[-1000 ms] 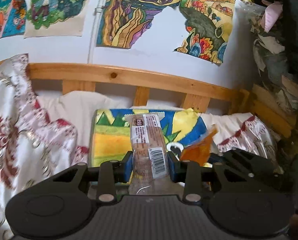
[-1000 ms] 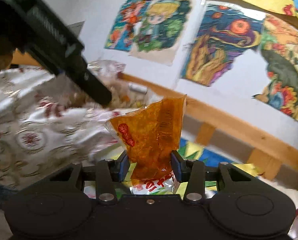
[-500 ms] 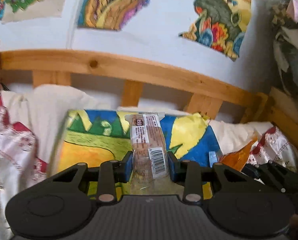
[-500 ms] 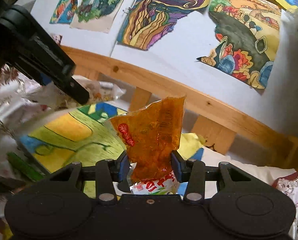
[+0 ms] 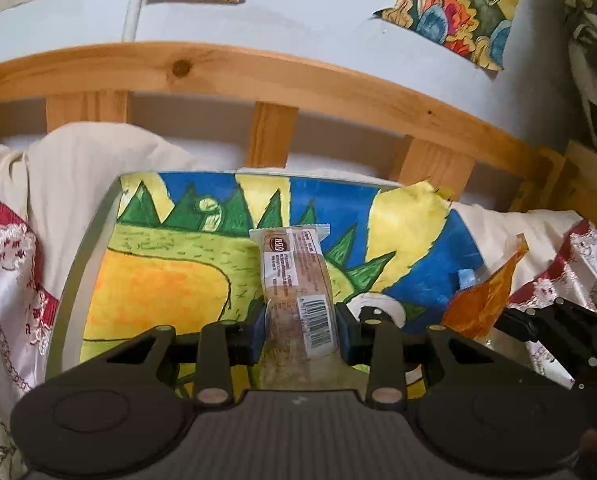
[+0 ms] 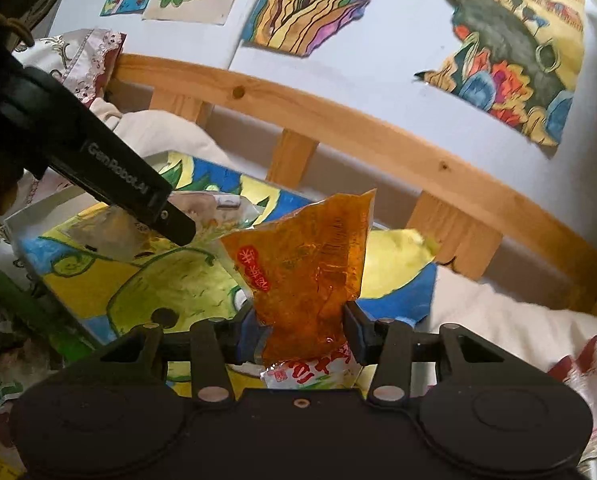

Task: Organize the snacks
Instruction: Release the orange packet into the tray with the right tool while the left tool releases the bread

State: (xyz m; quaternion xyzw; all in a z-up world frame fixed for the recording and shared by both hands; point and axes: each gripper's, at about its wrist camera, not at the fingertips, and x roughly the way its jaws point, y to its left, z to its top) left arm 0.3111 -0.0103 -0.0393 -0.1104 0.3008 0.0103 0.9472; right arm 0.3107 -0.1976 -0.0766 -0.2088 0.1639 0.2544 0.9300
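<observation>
Left wrist view: our left tool (image 5: pixel 298 330) is clamped tight on one wrapped bar (image 5: pixel 296 280), which stands up between the pads, label and barcode facing us. Directly ahead of and below the tool lies a painted board (image 5: pixel 170 280) on the bed. To the tool's right we see the right tool (image 5: pixel 554 324) with its orange packet (image 5: pixel 484 296). To set the bar down well, we judge it best to lower until the wrapper's end rests on the board, then release, keeping clear of the neighbouring tool.

Right wrist view: the right tool (image 6: pixel 298 330) grips one orange packet (image 6: pixel 306 272) at its lower part, jaws part-way closed on it; the packet juts forward over the board (image 6: pixel 98 280). The left tool (image 6: pixel 138 196) crosses ahead-left.

Count: two tools, two snacks held, one board.
</observation>
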